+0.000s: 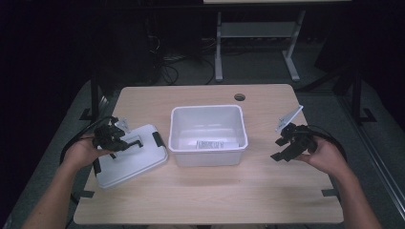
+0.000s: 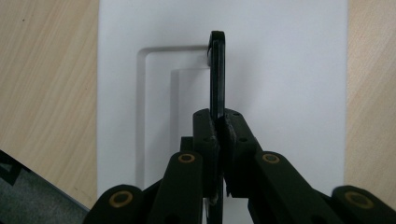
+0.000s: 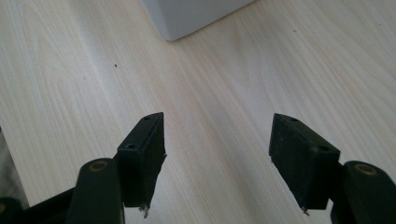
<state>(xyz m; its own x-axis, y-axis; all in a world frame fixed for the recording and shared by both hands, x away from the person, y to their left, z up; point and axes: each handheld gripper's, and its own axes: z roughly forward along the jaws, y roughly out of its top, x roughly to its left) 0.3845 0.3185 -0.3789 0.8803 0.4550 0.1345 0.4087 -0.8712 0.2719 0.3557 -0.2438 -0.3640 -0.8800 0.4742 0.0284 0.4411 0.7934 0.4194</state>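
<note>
A white lid (image 1: 143,162) lies flat on the table to the left of an open white bin (image 1: 207,158). My left gripper (image 1: 125,143) sits over the lid, shut on its black handle (image 1: 137,143). In the left gripper view the jaws (image 2: 218,119) pinch that upright black handle (image 2: 217,70) above the lid's white top (image 2: 285,70). My right gripper (image 1: 282,149) hovers low over bare wood right of the bin. Its jaws (image 3: 217,140) stand open with nothing between them, and a corner of the bin (image 3: 187,16) lies ahead.
A paper label (image 1: 213,144) lies inside the bin. The wooden table (image 1: 215,195) has a round cable hole (image 1: 239,97) at the back. Black latches (image 1: 157,138) sit at the lid's ends. A metal desk frame (image 1: 258,33) stands on the floor beyond.
</note>
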